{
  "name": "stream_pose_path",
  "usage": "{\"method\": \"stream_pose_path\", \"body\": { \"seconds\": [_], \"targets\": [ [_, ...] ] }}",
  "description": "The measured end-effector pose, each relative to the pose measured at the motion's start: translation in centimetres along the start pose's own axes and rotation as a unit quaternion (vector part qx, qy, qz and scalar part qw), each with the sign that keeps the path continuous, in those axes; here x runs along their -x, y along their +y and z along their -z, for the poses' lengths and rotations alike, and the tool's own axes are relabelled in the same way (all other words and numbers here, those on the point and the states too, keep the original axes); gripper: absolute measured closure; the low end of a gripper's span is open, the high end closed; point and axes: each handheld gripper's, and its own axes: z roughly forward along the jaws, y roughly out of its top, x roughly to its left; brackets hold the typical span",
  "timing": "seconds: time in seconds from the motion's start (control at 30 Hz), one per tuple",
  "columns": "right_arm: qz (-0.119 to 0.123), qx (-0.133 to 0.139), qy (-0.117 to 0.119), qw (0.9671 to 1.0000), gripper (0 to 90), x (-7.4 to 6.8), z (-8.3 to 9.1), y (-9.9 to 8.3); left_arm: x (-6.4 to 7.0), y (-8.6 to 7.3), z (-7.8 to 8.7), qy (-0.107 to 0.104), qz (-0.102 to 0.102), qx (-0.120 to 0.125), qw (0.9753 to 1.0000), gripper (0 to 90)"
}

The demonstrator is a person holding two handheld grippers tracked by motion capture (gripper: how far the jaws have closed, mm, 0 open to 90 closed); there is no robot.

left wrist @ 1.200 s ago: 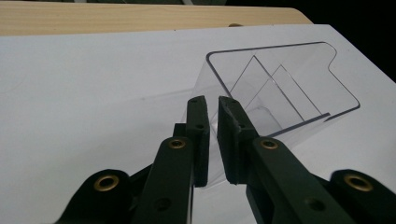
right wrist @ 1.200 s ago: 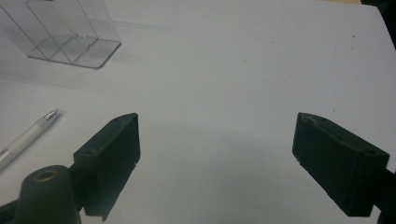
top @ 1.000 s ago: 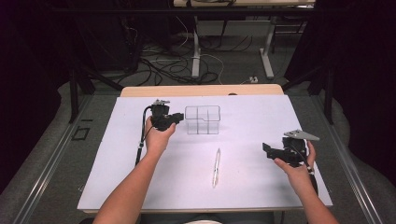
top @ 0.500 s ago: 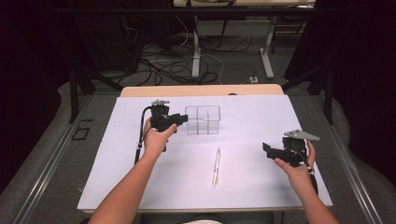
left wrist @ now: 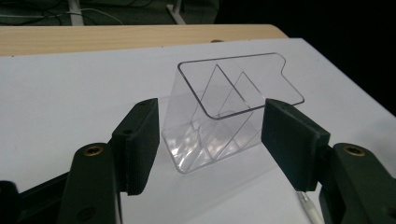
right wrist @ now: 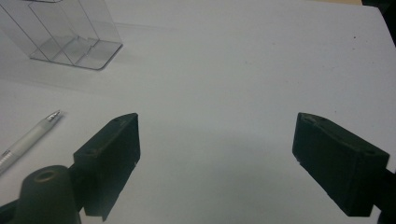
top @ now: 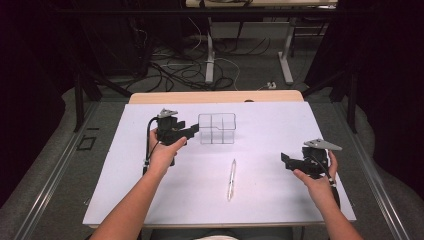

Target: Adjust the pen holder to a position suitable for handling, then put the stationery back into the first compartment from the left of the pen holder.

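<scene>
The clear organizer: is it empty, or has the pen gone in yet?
Empty. The clear organizer shows bare dividers in the left gripper view, and the pen lies on the white table apart from it.

Light: bright and even on the white surface [top: 260, 150]; surroundings dark.
Shadows: soft, faint beside the clear box [left wrist: 224, 112].
Glare: glints on the box's base.
Focus: near tongs [right wrist: 217, 163] slightly soft, grainy.
</scene>
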Motion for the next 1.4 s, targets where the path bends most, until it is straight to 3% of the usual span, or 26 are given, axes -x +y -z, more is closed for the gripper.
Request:
{"method": "stream_pose_path", "body": {
  "seconds": [0.07, 0.2, 0.27, 0.3, 0.33, 0.43, 0.47, 0.67, 0.83, 1.07, 1.27, 1.4],
  "targets": [
    [-0.001, -0.001, 0.0, 1.0, 14.8, 0.0, 0.0, 0.0, 0.0, -0.1, 0.5, 0.002, 0.007, 0.001, 1.0, 37.4],
    [-0.002, -0.002, 0.001, 1.0, 14.8, -0.1, -0.1, 0.0, 0.0, -0.3, 1.6, -0.022, 0.003, 0.004, 0.9997, 41.0],
    [-0.003, -0.002, 0.001, 1.0, 14.8, -0.1, -0.1, 0.0, 0.2, -0.3, 1.9, -0.021, 0.002, -0.002, 0.9998, 35.7],
    [-0.002, -0.001, 0.001, 1.0, 14.8, -0.1, -0.1, 0.0, 0.4, -0.5, 2.1, -0.033, 0.006, -0.011, 0.9994, 33.6],
    [-0.002, -0.002, 0.001, 1.0, 14.8, -0.1, -0.1, 0.0, 0.4, -0.5, 2.1, -0.033, 0.006, -0.011, 0.9994, 31.9],
    [0.0, -0.001, 0.001, 1.0, 14.8, -0.1, -0.1, 0.0, 0.9, -0.7, 2.2, -0.037, -0.005, -0.018, 0.9991, 28.8],
    [-0.003, -0.002, 0.001, 1.0, 14.8, -0.1, -0.1, 0.0, 1.1, -0.8, 2.2, -0.042, -0.006, -0.024, 0.9988, 23.3],
    [-0.006, -0.002, 0.004, 1.0, 14.8, -0.1, 0.0, 0.0, 1.9, -1.5, 2.1, -0.043, -0.004, -0.036, 0.9984, 12.4],
    [-0.001, 0.001, 0.004, 1.0, 14.8, -0.1, 0.0, 0.1, 2.4, -2.0, 2.1, -0.056, -0.002, -0.044, 0.9975, 0.8],
    [0.001, 0.005, 0.001, 1.0, 14.8, 0.0, 0.1, 0.0, 2.7, -2.4, 2.0, -0.071, 0.018, -0.048, 0.9962, 0.1],
    [-0.001, 0.002, 0.006, 1.0, 14.8, 0.0, 0.1, 0.0, 3.4, -2.7, 1.8, -0.079, 0.011, -0.06, 0.995, 6.9],
    [-0.004, 0.0, 0.006, 1.0, 14.8, -0.1, 0.0, 0.0, 4.0, -2.9, 1.6, -0.077, 0.008, -0.063, 0.995, 6.9]
  ]
}}
